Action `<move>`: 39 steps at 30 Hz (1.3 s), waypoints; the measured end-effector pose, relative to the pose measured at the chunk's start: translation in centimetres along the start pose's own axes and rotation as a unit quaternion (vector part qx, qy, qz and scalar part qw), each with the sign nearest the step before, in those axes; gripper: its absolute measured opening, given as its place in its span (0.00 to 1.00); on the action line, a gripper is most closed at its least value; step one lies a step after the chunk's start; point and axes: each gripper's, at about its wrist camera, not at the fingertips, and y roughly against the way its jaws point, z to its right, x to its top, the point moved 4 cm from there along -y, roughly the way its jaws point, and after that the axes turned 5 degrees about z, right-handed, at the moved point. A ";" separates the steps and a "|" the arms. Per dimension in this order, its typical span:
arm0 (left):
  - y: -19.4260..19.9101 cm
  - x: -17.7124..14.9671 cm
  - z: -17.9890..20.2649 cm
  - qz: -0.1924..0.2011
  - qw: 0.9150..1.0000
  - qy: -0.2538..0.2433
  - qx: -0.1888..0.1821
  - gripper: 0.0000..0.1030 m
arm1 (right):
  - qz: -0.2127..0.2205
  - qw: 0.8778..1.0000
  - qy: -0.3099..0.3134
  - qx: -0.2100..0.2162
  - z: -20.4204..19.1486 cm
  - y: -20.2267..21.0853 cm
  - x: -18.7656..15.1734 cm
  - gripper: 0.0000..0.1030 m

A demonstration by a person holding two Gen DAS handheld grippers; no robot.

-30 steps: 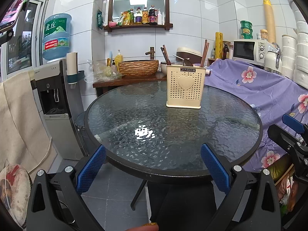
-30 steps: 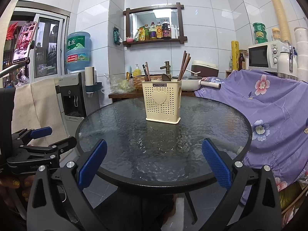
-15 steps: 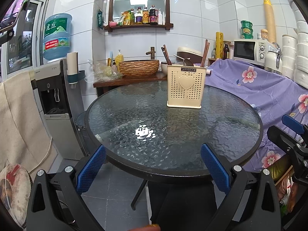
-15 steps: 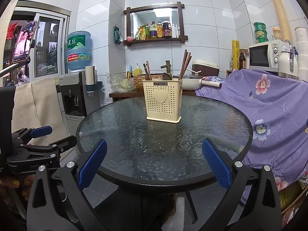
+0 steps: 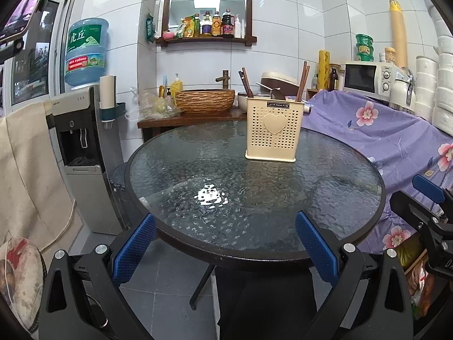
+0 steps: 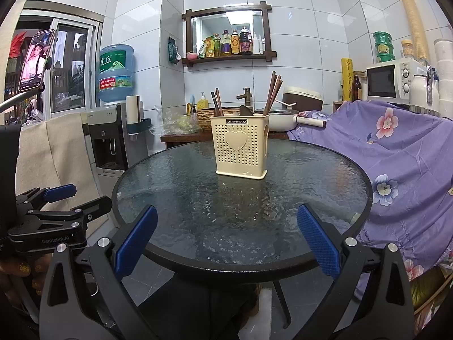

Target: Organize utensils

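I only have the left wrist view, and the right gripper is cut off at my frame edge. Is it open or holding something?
Observer: The right gripper is open and empty.
Operator: I count two chopsticks at the holder's right end. Correct?
Observer: No; the cream perforated plastic utensil holder shows at least three brown wooden chopsticks fanned there.
Operator: Any handhold on its side?
Observer: Yes, an oval opening in its right-hand side wall.
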 end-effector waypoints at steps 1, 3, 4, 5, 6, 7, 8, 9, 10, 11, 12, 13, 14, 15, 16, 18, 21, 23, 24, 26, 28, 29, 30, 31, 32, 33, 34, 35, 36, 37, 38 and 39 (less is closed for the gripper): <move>-0.1 0.0 -0.1 -0.002 1.000 0.002 0.002 0.94 | 0.000 1.000 0.000 0.000 0.0 0.0 0.0 0.94; -0.3 -0.1 -0.2 -0.010 1.000 0.003 0.009 0.94 | 0.000 1.000 -0.001 0.000 0.0 0.0 -0.1 0.94; -0.3 -0.1 -0.2 -0.010 1.000 0.004 0.011 0.94 | -0.001 1.000 -0.002 0.001 0.0 0.0 -0.2 0.94; -0.3 -0.1 -0.3 -0.010 1.000 0.005 0.010 0.94 | -0.001 1.000 -0.002 0.001 0.0 -0.1 -0.3 0.94; -0.2 -0.1 -0.3 -0.010 1.000 0.006 0.009 0.94 | -0.001 1.000 -0.002 0.000 0.0 -0.1 -0.3 0.94; -0.2 0.0 -0.4 -0.010 1.000 0.007 0.008 0.94 | -0.001 1.000 -0.001 0.000 -0.1 0.0 -0.3 0.94; -0.2 0.0 -0.4 -0.008 1.000 0.006 0.009 0.94 | -0.001 1.000 -0.002 0.001 0.0 -0.1 -0.2 0.94; -0.2 0.0 -0.4 -0.008 1.000 0.005 0.010 0.94 | -0.001 1.000 -0.002 0.001 0.0 -0.1 -0.3 0.94; -0.1 0.0 -0.4 -0.007 1.000 0.004 0.010 0.94 | -0.001 1.000 -0.001 0.001 0.0 -0.1 -0.4 0.94; -0.2 0.0 -0.4 -0.007 1.000 0.003 0.010 0.94 | -0.002 1.000 -0.001 0.001 0.0 -0.1 -0.5 0.94; -0.2 0.0 -0.4 -0.008 1.000 0.002 0.010 0.94 | -0.002 1.000 -0.001 0.001 0.1 -0.1 -0.6 0.94; -0.2 0.0 -0.3 -0.008 1.000 0.002 0.009 0.94 | -0.002 1.000 -0.002 0.002 0.1 -0.1 -0.6 0.94; -0.2 0.0 -0.3 -0.008 1.000 0.002 0.009 0.94 | -0.002 1.000 -0.002 0.002 0.1 -0.1 -0.5 0.94; -0.2 0.0 -0.3 -0.008 1.000 0.002 0.008 0.94 | -0.002 1.000 -0.001 0.001 0.1 -0.1 -0.6 0.94; -0.2 0.0 -0.3 -0.008 1.000 0.001 0.008 0.94 | -0.002 1.000 -0.001 0.001 0.1 -0.1 -0.6 0.94; -0.2 0.0 -0.3 -0.008 1.000 0.002 0.008 0.94 | -0.002 1.000 -0.001 0.002 0.1 -0.1 -0.6 0.94; -0.2 0.0 -0.3 -0.009 1.000 0.001 0.008 0.94 | -0.002 1.000 -0.001 0.002 0.1 -0.1 -0.5 0.94; -0.2 0.0 -0.4 -0.008 1.000 0.002 0.008 0.94 | -0.002 1.000 -0.001 0.001 0.1 -0.1 -0.6 0.94; -0.2 0.0 -0.4 -0.008 1.000 0.001 0.008 0.94 | -0.002 1.000 -0.001 0.001 0.0 -0.1 -0.5 0.94; -0.2 0.0 -0.4 -0.008 1.000 0.001 0.008 0.94 | -0.002 1.000 -0.001 0.002 0.1 0.0 -0.5 0.94; -0.2 0.0 -0.4 -0.008 1.000 0.001 0.008 0.94 | -0.003 1.000 -0.001 0.002 0.1 0.0 -0.6 0.94; -0.2 0.0 -0.4 -0.008 1.000 0.001 0.008 0.94 | -0.003 1.000 -0.001 0.002 0.1 0.0 -0.5 0.94; -0.2 0.0 -0.4 -0.008 1.000 0.001 0.008 0.94 | -0.003 1.000 -0.001 0.002 0.1 0.0 -0.5 0.94; -0.2 0.0 -0.4 -0.008 1.000 0.001 0.008 0.94 | -0.003 1.000 -0.001 0.002 0.1 0.0 -0.6 0.94; -0.2 0.0 -0.4 -0.008 1.000 0.001 0.008 0.94 | -0.003 1.000 -0.001 0.001 0.0 0.0 -0.5 0.94; -0.2 0.0 -0.3 -0.008 1.000 0.001 0.008 0.94 | -0.003 1.000 -0.001 0.002 0.1 0.0 -0.5 0.94; -0.2 0.0 -0.3 -0.008 1.000 0.001 0.008 0.94 | -0.003 1.000 -0.001 0.002 0.1 0.0 -0.6 0.94; -0.2 0.0 -0.3 -0.008 1.000 0.000 0.008 0.94 | -0.003 1.000 -0.001 0.002 0.1 0.0 -0.5 0.94; -0.2 0.0 -0.3 -0.008 1.000 0.000 0.008 0.94 | -0.003 1.000 -0.001 0.002 0.1 0.0 -0.5 0.94; -0.2 0.0 -0.3 -0.008 1.000 0.000 0.009 0.94 | -0.004 1.000 -0.001 0.002 0.1 0.0 -0.6 0.94; -0.2 0.0 -0.3 -0.007 1.000 0.001 0.008 0.94 | -0.004 1.000 -0.001 0.002 0.1 0.0 -0.7 0.94; -0.2 0.0 -0.3 -0.008 1.000 0.001 0.008 0.94 | -0.004 1.000 -0.001 0.002 0.1 0.0 -0.7 0.94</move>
